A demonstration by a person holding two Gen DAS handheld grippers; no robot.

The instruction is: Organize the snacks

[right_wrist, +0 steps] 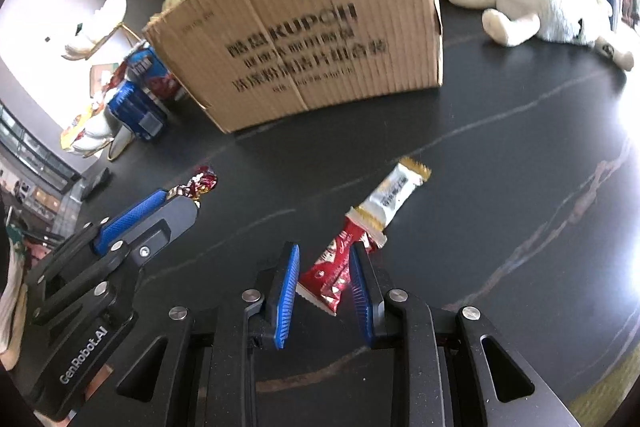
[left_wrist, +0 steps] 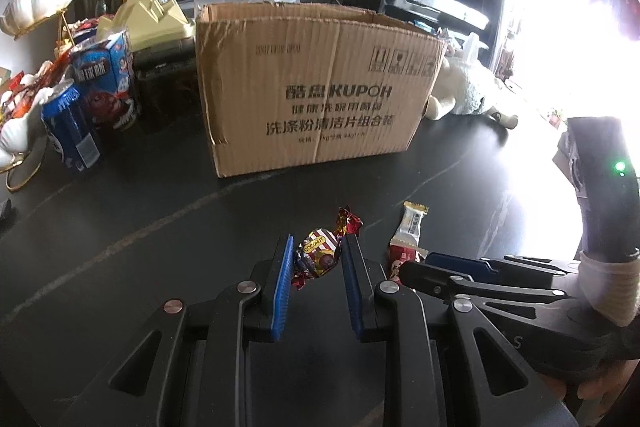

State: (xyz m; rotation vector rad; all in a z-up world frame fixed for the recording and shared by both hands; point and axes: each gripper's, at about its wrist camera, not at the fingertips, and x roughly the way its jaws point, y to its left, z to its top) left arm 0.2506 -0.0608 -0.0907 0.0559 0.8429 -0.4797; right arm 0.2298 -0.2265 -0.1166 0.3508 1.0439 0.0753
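Both claws tilt down toward the dark worktop (left_wrist: 140,227), side by side, with the cardboard box (left_wrist: 312,83) standing at 12 o'clock beyond them. The left claw (left_wrist: 316,255) is narrow, its 2 blue pads closed on a coconut candy (left_wrist: 320,257) in a red and white striped wrapper with twisted foil ends. The right claw (right_wrist: 325,277) is also narrow: a red snack packet (right_wrist: 334,269) lies slanted between its pads, touching the right pad, while the left pad looks just clear of it; whether it is gripped I cannot tell. At the packet's 1 o'clock end a white and gold bar (right_wrist: 394,193) lies on the worktop, overlapping it. A white plush toy (right_wrist: 548,11) lies at 2 o'clock of the box
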